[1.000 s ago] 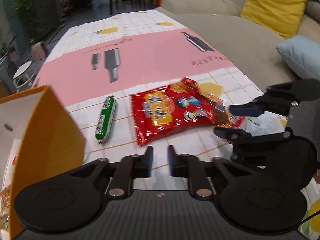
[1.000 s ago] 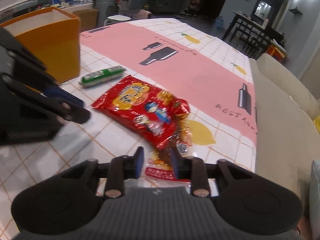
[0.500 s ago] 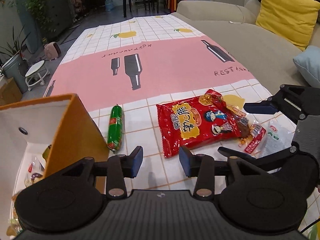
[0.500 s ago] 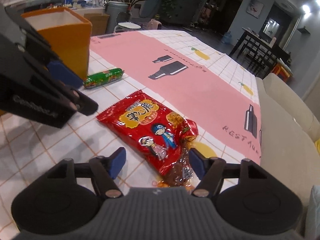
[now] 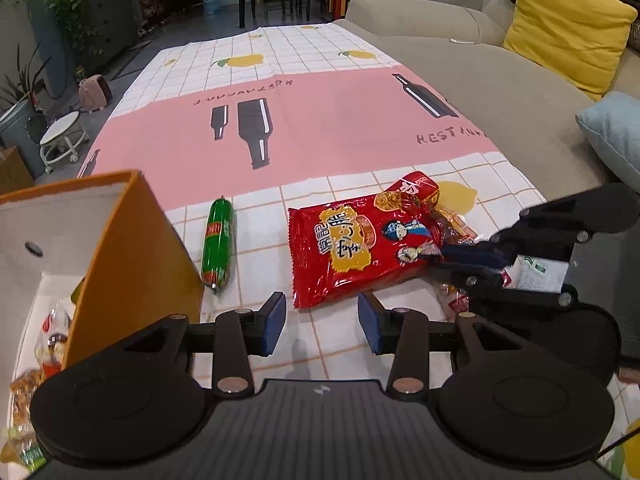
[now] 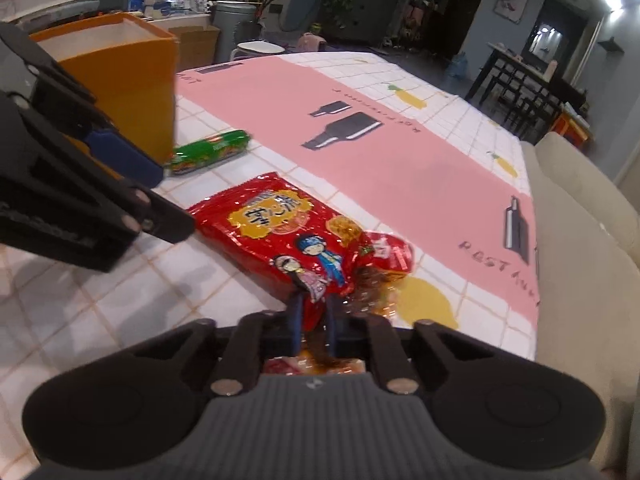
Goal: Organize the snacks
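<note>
So the red snack bag (image 5: 352, 244) is lying flat on the checked part of the tablecloth (image 5: 320, 120), and it's the thing everything else gets placed against here. Its near corner is pinched by the right gripper (image 6: 314, 320), jaws squeezed down narrow on the red foil, with a crinkly clear wrapper (image 6: 376, 292) bunched right beside that same corner. A small packet (image 6: 316, 366) can be seen just under the gripper, though what it is can't be made out.

The left gripper (image 5: 322, 322) is hung over bare tablecloth just in front of the bag's lower edge, jaws partly spread with nothing between them, not touching the bag.

A green sausage stick (image 5: 218, 238) is laid to the left of the bag, a little apart from it. Past that stick, further from the bag, an orange box (image 5: 132, 248) is stood open, with a few snacks (image 5: 48, 344) already inside. A beige sofa (image 5: 480, 80) runs along the table's far side from the box.
</note>
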`<action>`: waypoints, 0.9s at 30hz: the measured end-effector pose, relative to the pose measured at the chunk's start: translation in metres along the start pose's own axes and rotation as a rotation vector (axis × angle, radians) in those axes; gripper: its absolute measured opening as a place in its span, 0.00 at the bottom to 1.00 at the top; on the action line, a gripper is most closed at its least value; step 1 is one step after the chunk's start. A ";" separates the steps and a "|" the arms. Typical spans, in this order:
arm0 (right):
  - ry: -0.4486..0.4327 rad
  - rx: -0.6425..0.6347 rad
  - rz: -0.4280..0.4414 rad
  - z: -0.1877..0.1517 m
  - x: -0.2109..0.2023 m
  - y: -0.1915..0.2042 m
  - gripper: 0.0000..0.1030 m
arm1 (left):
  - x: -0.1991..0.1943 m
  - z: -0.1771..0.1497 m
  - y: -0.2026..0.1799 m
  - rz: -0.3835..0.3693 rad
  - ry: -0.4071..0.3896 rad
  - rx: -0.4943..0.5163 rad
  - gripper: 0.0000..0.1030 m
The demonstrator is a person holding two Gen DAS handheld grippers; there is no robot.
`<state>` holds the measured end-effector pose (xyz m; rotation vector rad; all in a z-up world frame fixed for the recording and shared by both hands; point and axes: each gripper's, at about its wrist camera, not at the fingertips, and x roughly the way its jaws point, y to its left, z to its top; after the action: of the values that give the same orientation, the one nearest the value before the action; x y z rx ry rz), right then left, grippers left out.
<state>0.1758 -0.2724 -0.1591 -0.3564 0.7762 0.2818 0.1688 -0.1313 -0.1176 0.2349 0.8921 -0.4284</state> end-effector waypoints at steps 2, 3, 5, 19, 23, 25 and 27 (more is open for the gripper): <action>0.002 0.005 0.011 0.000 -0.007 0.007 0.03 | -0.005 -0.003 0.002 -0.004 0.005 -0.021 0.48; 0.003 0.006 0.018 0.001 -0.011 0.011 0.03 | -0.008 -0.005 0.003 -0.006 0.006 -0.033 0.48; 0.014 0.022 0.036 0.000 -0.020 0.019 0.03 | -0.014 -0.009 0.005 -0.014 0.010 -0.060 0.48; 0.142 0.215 0.198 -0.024 -0.063 0.058 0.19 | -0.037 -0.049 0.015 -0.070 0.103 -0.289 0.63; 0.132 0.250 0.152 -0.032 -0.077 0.053 0.35 | -0.041 -0.056 0.021 -0.070 0.111 -0.384 0.71; 0.131 0.293 0.094 -0.036 -0.079 0.041 0.39 | -0.042 -0.058 0.024 -0.069 0.101 -0.415 0.74; 0.135 0.351 0.043 -0.041 -0.079 0.029 0.47 | -0.041 -0.058 0.025 -0.058 0.091 -0.410 0.76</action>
<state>0.0851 -0.2720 -0.1351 -0.0278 0.9485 0.1577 0.1167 -0.0764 -0.1200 -0.1492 1.0565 -0.2815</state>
